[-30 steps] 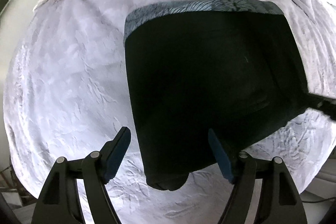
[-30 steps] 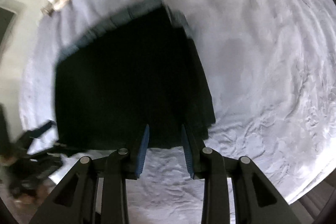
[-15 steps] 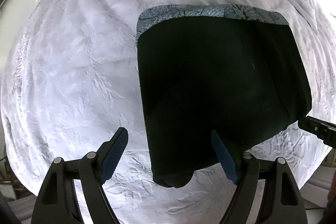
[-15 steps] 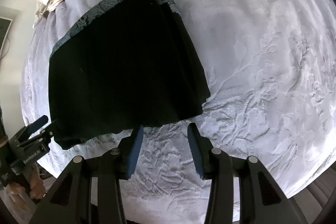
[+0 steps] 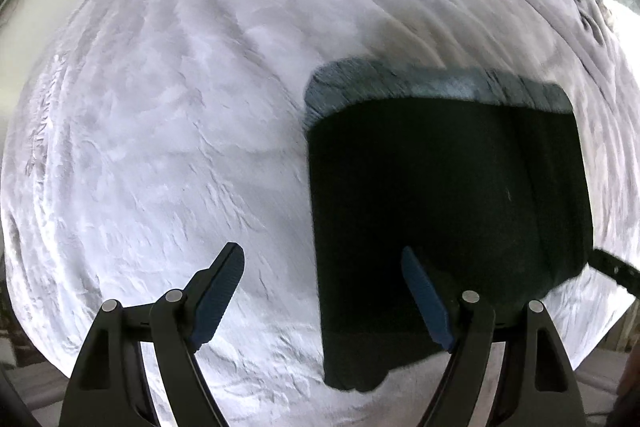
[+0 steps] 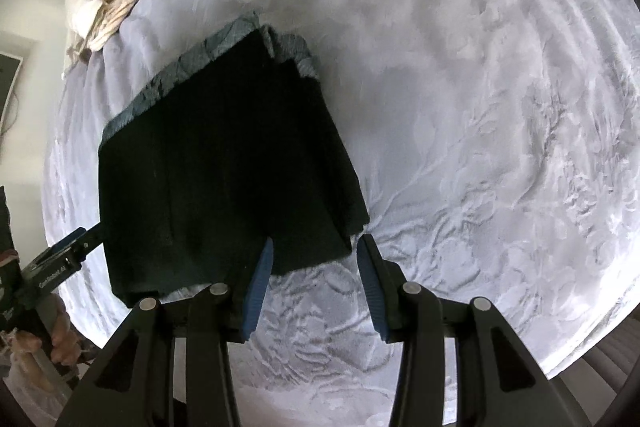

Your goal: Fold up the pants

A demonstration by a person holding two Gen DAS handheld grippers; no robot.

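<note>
Pants (image 5: 448, 211) lie folded into a dark block on the bed (image 5: 168, 155), with the gray patterned waistband (image 5: 432, 87) at the far edge. The left hand-held gripper (image 5: 322, 291) hangs above the near left corner, its fingers wide apart and holding nothing. The right hand-held gripper (image 6: 314, 279) hangs by the near right corner, fingers apart too and empty. The fold looks nearly done to me. The near edge (image 6: 200, 279) looks a bit uneven, so a good next move is to pinch both near corners together and lift them evenly, so the layers stay lined up. Pulling one side first could twist the stack.
</note>
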